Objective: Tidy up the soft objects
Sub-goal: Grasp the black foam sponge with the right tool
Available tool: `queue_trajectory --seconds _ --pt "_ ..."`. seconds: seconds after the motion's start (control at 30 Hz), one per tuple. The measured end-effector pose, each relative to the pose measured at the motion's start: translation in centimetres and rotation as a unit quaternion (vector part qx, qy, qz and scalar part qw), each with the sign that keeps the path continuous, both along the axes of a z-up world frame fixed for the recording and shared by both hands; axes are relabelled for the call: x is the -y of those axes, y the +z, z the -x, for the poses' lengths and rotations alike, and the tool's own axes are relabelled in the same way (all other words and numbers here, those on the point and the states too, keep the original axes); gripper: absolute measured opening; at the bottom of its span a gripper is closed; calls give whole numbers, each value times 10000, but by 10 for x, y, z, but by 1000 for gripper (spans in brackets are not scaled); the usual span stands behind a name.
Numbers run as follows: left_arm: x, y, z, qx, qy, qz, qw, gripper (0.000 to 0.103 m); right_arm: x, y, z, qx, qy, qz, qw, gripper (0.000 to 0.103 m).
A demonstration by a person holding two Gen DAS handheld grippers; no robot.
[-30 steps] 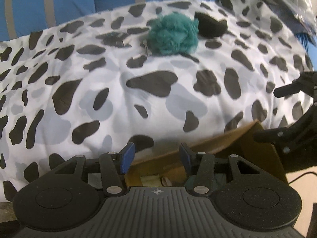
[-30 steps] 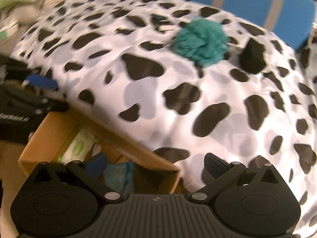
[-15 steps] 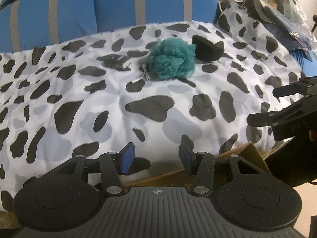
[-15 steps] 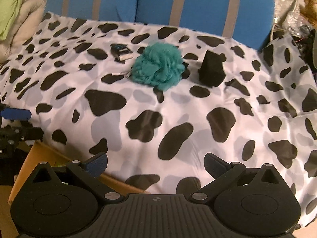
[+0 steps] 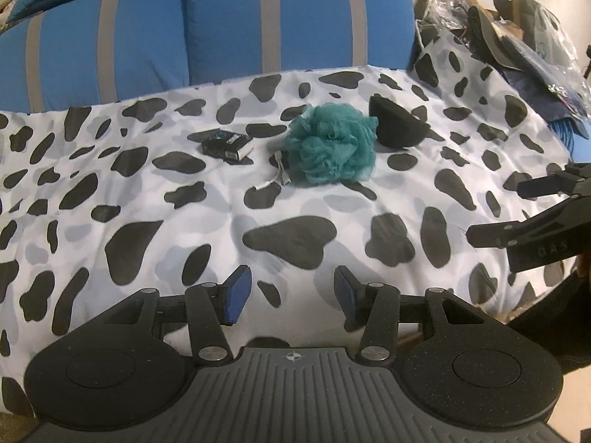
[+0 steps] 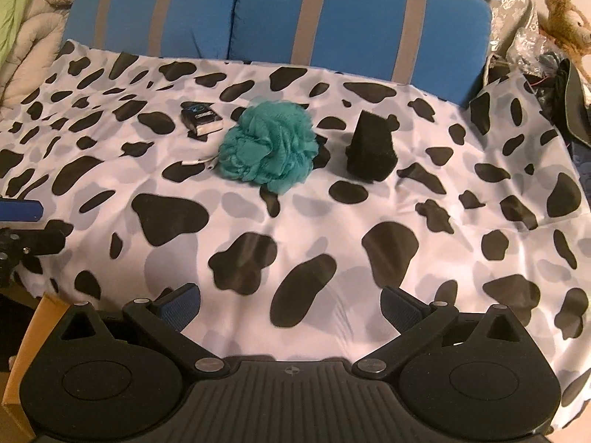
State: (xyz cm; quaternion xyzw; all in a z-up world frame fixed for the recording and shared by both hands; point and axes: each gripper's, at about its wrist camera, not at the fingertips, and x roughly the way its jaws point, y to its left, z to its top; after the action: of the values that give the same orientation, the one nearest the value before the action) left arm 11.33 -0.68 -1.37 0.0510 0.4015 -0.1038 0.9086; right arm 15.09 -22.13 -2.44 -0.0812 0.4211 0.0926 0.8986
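Note:
A teal mesh bath pouf (image 5: pixel 330 146) (image 6: pixel 269 147) lies on a cow-print sheet (image 5: pixel 147 199) (image 6: pixel 443 221) far ahead of both grippers. A black foam block (image 5: pixel 397 127) (image 6: pixel 371 149) sits just to its right. My left gripper (image 5: pixel 291 297) is open and empty, low over the sheet's near edge. My right gripper (image 6: pixel 290 304) is open wide and empty, also over the near edge. Each gripper shows at the side of the other's view.
A small dark box (image 5: pixel 227 144) (image 6: pixel 201 118) and a white cable (image 5: pixel 275 175) lie left of the pouf. Blue striped cushions (image 5: pixel 221 26) stand behind. Bags and a plush toy (image 6: pixel 567 22) pile at the right. A cardboard box corner (image 6: pixel 22 365) sits low left.
Both grippers have risen and tilted up from the cardboard box toward the sheet. The box has dropped almost out of view. The pouf and block have not moved.

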Motion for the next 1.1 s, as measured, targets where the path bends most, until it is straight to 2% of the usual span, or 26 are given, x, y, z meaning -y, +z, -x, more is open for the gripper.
queue_trajectory --seconds 0.33,0.63,0.93,1.1 --pt "6 -6 -20 143 -161 -156 9996 49 11 1 -27 -5 -197 -290 9994 103" --pt "2 -8 -40 138 -125 -111 9998 49 14 -3 -51 -154 -225 -547 9981 103" --pt "-6 -7 -59 167 -3 -57 9998 49 19 -9 -80 -127 -398 -598 9973 103" --pt "-10 -7 -71 174 48 -70 9998 49 24 -10 -97 48 -581 -558 9967 103"
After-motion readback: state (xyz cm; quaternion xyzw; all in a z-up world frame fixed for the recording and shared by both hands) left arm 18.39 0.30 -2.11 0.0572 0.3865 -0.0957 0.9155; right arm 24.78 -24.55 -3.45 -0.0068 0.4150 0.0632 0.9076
